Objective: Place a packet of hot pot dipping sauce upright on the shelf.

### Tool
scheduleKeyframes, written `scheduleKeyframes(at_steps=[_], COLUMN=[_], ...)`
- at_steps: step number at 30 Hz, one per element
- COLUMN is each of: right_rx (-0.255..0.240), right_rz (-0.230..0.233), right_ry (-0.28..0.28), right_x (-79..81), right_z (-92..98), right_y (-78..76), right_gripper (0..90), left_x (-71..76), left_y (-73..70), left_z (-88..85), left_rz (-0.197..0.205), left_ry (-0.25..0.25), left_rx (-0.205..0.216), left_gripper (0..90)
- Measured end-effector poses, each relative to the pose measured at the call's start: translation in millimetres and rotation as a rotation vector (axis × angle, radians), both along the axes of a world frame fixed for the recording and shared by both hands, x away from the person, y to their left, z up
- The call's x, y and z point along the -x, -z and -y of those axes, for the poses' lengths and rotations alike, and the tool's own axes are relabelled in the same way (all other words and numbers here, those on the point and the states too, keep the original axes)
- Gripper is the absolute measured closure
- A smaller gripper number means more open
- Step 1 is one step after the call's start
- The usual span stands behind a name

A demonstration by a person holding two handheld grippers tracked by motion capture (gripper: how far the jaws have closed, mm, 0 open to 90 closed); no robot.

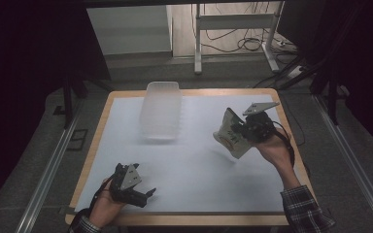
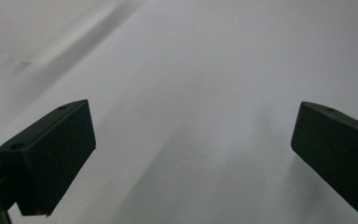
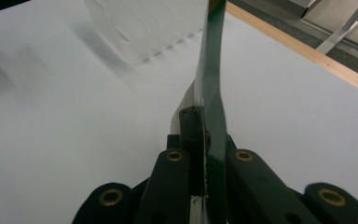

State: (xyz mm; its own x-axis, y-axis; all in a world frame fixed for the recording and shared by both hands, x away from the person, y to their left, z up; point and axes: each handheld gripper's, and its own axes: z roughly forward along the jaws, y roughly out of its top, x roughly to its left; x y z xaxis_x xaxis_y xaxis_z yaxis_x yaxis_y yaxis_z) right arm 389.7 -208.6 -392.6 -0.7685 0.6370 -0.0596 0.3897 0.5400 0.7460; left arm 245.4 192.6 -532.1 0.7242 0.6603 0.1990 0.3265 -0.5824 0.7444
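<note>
The packet (image 1: 231, 134), a flat pouch with a pale printed face and a green edge, is held clear of the bench at its right side, tilted, with its lower corner nearest the surface. The right gripper (image 1: 243, 130) is clenched on it; in the right gripper view the thin green edge of the packet (image 3: 213, 84) runs upward between the two black jaws, which press against it from both sides. A person's hand (image 1: 274, 148) grips the tool, with a plaid sleeve (image 1: 303, 208) below.

A translucent plastic container (image 1: 161, 115), rectangular with rounded corners and faintly ribbed walls, sits on the far middle of the bench, well apart from the packet.

The left gripper (image 1: 147, 194) rests low at the near left, released, its jaws spread wide over bare surface; the left gripper view shows two matte black blocks with nothing between them.

The bench (image 1: 194, 184) carries a smooth white sheet within a light wooden border. Around it lies grey floor; a white metal frame (image 1: 197, 43) and loose cables (image 1: 245, 43) stand beyond, and the room is dark at both sides.
</note>
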Motion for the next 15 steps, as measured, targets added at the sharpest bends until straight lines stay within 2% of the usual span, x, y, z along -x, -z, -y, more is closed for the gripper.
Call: scheduleKeyframes(at_steps=[8,15], right_rx=[-0.004,-0.014], right_rz=[0.005,0.005], right_ry=[-0.031,-0.038], right_x=[-22.1,-38.1], right_z=[-11.7,-20.4], right_y=[-7.5,-10.3], right_gripper=[89.5,89.6], left_x=[-0.1,0.0], left_y=[-0.7,-1.0], left_z=[-0.8,-1.2], left_rz=[-0.002,-0.001], left_ry=[0.002,-0.001], left_rx=[0.003,0.007], left_gripper=[0.0,0.0])
